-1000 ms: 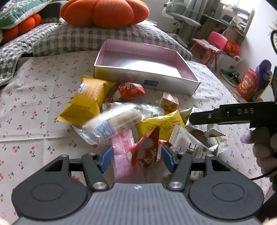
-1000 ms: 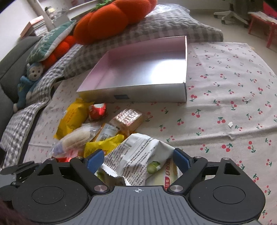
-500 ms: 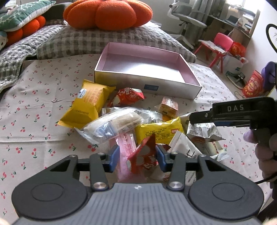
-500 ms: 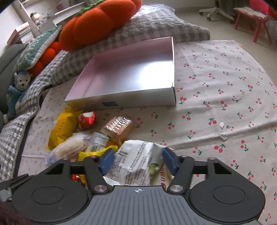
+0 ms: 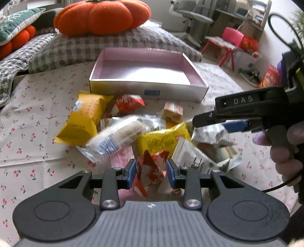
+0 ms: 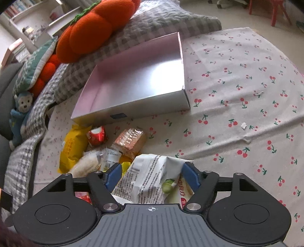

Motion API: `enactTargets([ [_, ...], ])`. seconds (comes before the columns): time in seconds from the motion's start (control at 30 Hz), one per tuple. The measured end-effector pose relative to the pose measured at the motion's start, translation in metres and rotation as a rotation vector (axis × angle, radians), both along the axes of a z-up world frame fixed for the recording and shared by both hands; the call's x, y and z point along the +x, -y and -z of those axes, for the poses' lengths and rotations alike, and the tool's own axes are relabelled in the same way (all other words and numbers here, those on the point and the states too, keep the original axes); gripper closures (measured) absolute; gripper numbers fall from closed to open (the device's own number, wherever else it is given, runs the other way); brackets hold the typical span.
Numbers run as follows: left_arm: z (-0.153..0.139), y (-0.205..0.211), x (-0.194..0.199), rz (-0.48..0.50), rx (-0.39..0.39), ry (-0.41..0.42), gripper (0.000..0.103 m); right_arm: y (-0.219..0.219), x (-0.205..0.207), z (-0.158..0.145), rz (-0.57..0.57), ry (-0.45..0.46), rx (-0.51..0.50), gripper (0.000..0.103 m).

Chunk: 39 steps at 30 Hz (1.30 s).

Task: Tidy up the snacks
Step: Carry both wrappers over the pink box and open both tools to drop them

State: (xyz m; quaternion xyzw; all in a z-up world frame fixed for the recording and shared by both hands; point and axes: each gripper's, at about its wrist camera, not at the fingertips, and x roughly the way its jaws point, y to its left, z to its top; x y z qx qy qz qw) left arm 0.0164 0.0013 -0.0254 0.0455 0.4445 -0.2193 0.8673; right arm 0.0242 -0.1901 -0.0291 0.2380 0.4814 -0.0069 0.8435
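Snacks — left gripper (image 5: 151, 172) pinches red packet (image 5: 150, 171), right gripper (image 6: 151, 175) half-open around white bag (image 6: 150, 176) — it may slip.

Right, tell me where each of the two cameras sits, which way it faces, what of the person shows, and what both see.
Left wrist: on the left gripper, looking forward and down over the snack pile to the box; its jaws have just been closing around a red wrapper. The right gripper and a hand show at the right.
Right wrist: on the right gripper, looking down at a white printed packet between jaws that have just been opening; no hand visible.
Shared: box, yellow packet, orange pumpkin cushion.
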Motion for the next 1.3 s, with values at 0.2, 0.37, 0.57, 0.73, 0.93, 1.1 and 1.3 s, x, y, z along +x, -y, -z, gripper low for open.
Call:
enactTargets([
  [0.2,0.004,0.001,0.003,-0.009,-0.004,-0.012,0.072,-0.011,0.004,0.003,-0.026,0.008,-0.061,0.024],
  [0.37,0.004,0.003,0.002,-0.021,-0.018,-0.005,0.081,-0.021,0.008,0.010,-0.053,0.005,-0.128,0.021],
  [0.57,-0.001,0.000,0.001,-0.049,-0.043,0.007,0.082,-0.024,0.006,0.010,-0.053,0.011,-0.152,0.043],
  [0.73,-0.010,-0.003,-0.001,-0.067,-0.064,0.040,0.082,-0.022,0.001,0.005,-0.039,0.016,-0.136,0.054],
  [0.93,-0.020,-0.010,-0.001,-0.101,-0.099,0.063,0.082,-0.015,-0.007,-0.006,-0.003,0.044,-0.102,0.054],
  [1.1,-0.027,-0.016,0.004,-0.127,-0.128,0.068,0.082,-0.001,-0.011,-0.020,0.037,0.073,-0.053,0.054],
  [1.3,-0.039,-0.009,0.027,-0.127,-0.131,0.086,0.082,0.012,0.000,-0.039,0.067,0.097,-0.031,0.054],
])
